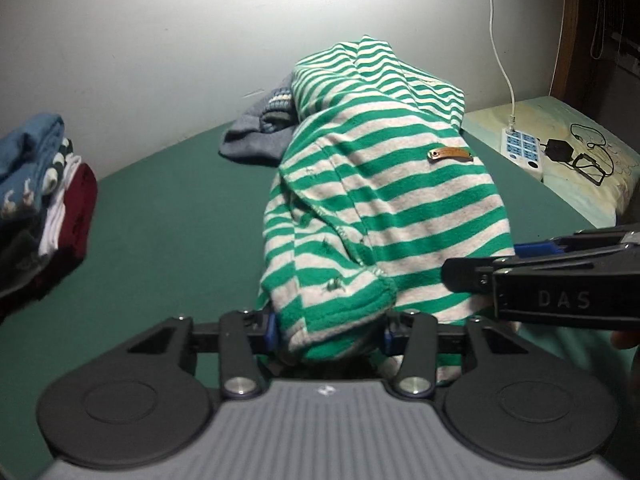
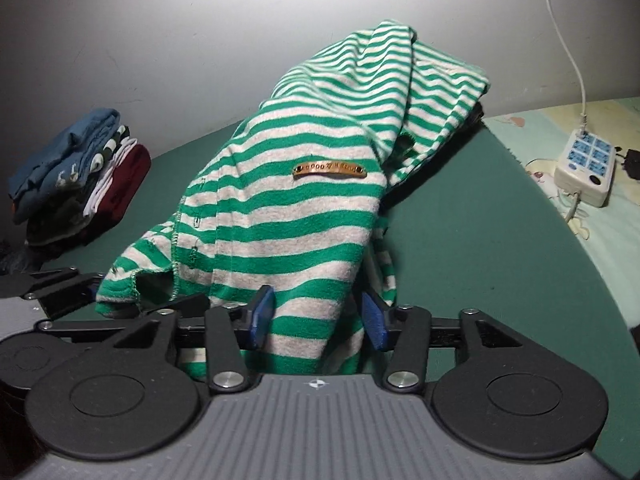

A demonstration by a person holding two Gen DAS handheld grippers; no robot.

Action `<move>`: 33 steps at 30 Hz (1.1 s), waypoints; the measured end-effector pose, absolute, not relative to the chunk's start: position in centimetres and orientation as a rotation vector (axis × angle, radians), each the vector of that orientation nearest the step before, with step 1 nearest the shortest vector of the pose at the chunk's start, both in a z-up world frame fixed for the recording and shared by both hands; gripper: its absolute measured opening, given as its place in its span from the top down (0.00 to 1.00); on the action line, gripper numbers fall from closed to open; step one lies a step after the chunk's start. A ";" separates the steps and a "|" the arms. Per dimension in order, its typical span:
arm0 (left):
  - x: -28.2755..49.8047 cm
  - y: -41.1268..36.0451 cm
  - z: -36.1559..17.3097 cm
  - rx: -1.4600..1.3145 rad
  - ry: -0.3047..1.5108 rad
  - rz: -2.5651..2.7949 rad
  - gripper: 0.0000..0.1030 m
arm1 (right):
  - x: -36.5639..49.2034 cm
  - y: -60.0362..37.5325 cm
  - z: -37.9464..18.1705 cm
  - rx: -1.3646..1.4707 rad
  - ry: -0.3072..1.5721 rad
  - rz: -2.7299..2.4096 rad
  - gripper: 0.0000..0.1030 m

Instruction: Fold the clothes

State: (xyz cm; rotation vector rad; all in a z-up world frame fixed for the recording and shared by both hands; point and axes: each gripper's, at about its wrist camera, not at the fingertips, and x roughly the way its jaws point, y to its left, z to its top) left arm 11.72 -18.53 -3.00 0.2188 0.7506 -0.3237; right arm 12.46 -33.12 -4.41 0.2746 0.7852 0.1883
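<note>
Bunching up from the dark green bed sheet (image 1: 168,216), the green-and-white striped knit garment (image 1: 384,200) has its near edge between both sets of jaws: left gripper (image 1: 328,332) and right gripper (image 2: 316,318) each pinch a fold (brown tag (image 2: 330,171) showing). 1 stack of folded clothes (image 2: 80,176) sits left.

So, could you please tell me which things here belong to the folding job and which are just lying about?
Part of the job:
- striped garment
- left gripper
- right gripper
- folded stack
- grey-blue garment

Just lying about:
- power strip
- black charger
- white cable
</note>
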 end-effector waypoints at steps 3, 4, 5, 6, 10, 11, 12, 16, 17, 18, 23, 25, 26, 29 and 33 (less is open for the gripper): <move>10.8 -18.8 -2.5 0.217 0.725 -0.316 0.68 | 12.4 -33.1 -4.2 0.300 0.779 0.203 0.86; 10.3 -18.8 -2.0 0.212 0.709 -0.308 0.69 | 12.0 -33.0 -3.9 0.299 0.767 0.213 0.87; 9.8 -18.6 -1.5 0.205 0.691 -0.300 0.72 | 11.5 -32.9 -3.2 0.295 0.745 0.232 0.89; 9.1 -18.3 -0.7 0.192 0.671 -0.292 0.74 | 10.9 -32.9 -2.6 0.292 0.724 0.251 0.89; 6.3 -17.2 2.3 0.135 0.594 -0.269 0.77 | 7.6 -32.2 1.2 0.236 0.600 0.338 0.90; 5.5 -17.0 3.0 0.124 0.578 -0.268 0.78 | 6.8 -32.1 2.2 0.224 0.571 0.362 0.90; 4.6 -16.8 3.6 0.118 0.564 -0.266 0.78 | 5.9 -32.2 3.3 0.228 0.550 0.391 0.90; 0.9 -15.9 5.7 0.106 0.522 -0.264 0.78 | 2.6 -32.1 6.5 0.232 0.484 0.483 0.90; -0.1 -15.7 6.2 0.107 0.514 -0.261 0.78 | 2.0 -32.0 7.0 0.232 0.478 0.502 0.90; -1.1 -15.4 6.6 0.109 0.506 -0.255 0.78 | 1.3 -31.9 7.4 0.233 0.475 0.522 0.90; -5.7 -12.7 7.3 0.065 0.525 -0.199 0.78 | -1.6 -30.4 8.3 0.240 0.508 0.645 0.90; -7.3 -11.3 7.2 0.050 0.538 -0.167 0.78 | -2.8 -29.5 8.2 0.234 0.523 0.700 0.90; -8.0 -10.4 7.2 0.038 0.543 -0.156 0.78 | -3.3 -29.1 8.2 0.238 0.526 0.723 0.90; -10.1 -7.8 7.2 0.007 0.556 -0.122 0.77 | -4.7 -28.0 8.4 0.252 0.537 0.784 0.90; -12.1 -4.0 7.4 0.006 0.546 -0.094 0.77 | -6.6 -25.9 8.9 0.239 0.542 0.841 0.90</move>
